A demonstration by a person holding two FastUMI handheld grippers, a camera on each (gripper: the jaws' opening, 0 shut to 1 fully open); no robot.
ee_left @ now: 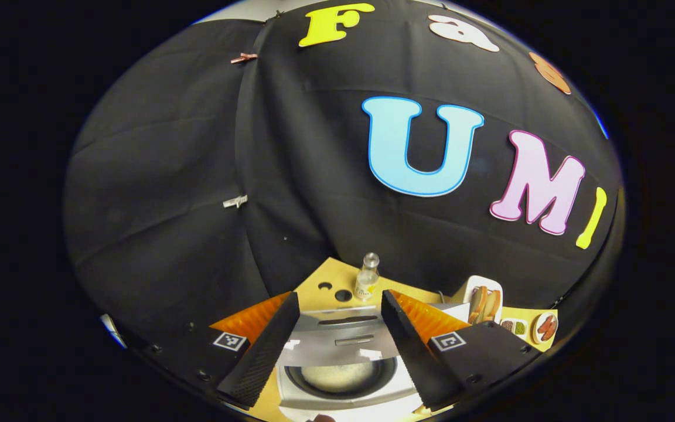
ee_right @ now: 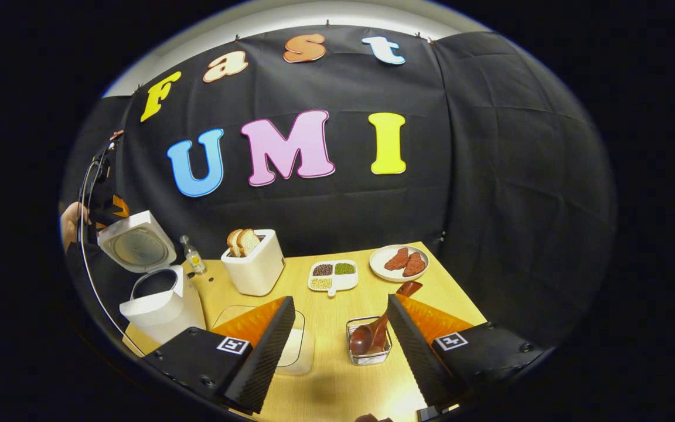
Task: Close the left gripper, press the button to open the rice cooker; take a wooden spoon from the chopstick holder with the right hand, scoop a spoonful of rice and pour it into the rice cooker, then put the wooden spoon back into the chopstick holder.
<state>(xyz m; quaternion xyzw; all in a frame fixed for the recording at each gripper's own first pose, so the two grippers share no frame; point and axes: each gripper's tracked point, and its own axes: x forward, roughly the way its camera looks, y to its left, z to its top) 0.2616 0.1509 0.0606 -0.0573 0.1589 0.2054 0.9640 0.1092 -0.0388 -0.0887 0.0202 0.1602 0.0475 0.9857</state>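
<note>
The left gripper [ee_left: 340,343] is spread wide and holds nothing; the rice cooker [ee_left: 346,375], lid [ee_left: 340,337] raised, lies directly below between its fingers. The right gripper [ee_right: 337,346] is also spread wide and empty. The wooden spoon [ee_right: 375,331] rests in the chopstick holder [ee_right: 368,350] on the table [ee_right: 337,381], between the fingers, just beside the right one.

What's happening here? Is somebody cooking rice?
A person is working with two claws. The rice cooker on the table is already open, lid up, and the left claw hovers open above its pot. The right claw is open too, facing the wooden spoon, which sits untouched in its holder.
</note>
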